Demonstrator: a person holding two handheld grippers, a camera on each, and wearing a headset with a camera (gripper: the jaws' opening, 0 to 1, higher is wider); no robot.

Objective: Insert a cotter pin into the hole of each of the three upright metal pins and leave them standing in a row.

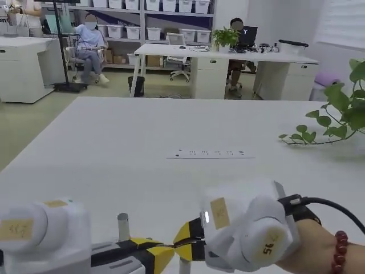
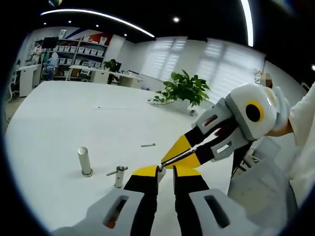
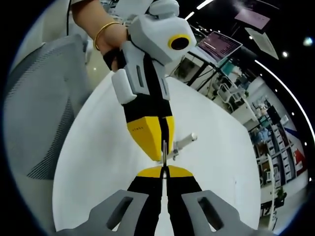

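- The thin metal cotter pin [image 3: 164, 149] is in the lower middle of the right gripper view. It rises straight from the right tool [image 3: 164, 168], whose yellow-tipped jaws are pressed together on it.
- Its free end reaches the short silver metal pin [image 3: 183, 141], which pokes out sideways just right of centre in that view.
- That pin is held by the left tool [image 3: 158, 156], which comes down from the top of the right gripper view with its yellow jaws clamped on it.
- In the left gripper view the left tool [image 2: 166, 170] stands at bottom centre. The right tool [image 2: 168, 158] slants in from the right and brings the cotter pin [image 2: 180, 157] to the left tool's tips.
- In the head view the two tools meet tip to tip at the bottom edge, the left tool [image 1: 167, 250] on the left and the right tool [image 1: 178, 240] on the right.
- Left of the jaws in the left gripper view, a second silver pin [image 2: 119, 176] stands upright with a cotter pin crossing its head.
- Further left stands a plain silver cylinder pin [image 2: 84, 161], apart from it.
- A loose cotter pin [image 2: 147, 145] lies flat on the white bench [image 2: 74, 118], above centre.
- A green leafy plant [image 2: 184, 88] sits at the bench's far edge, upper middle.
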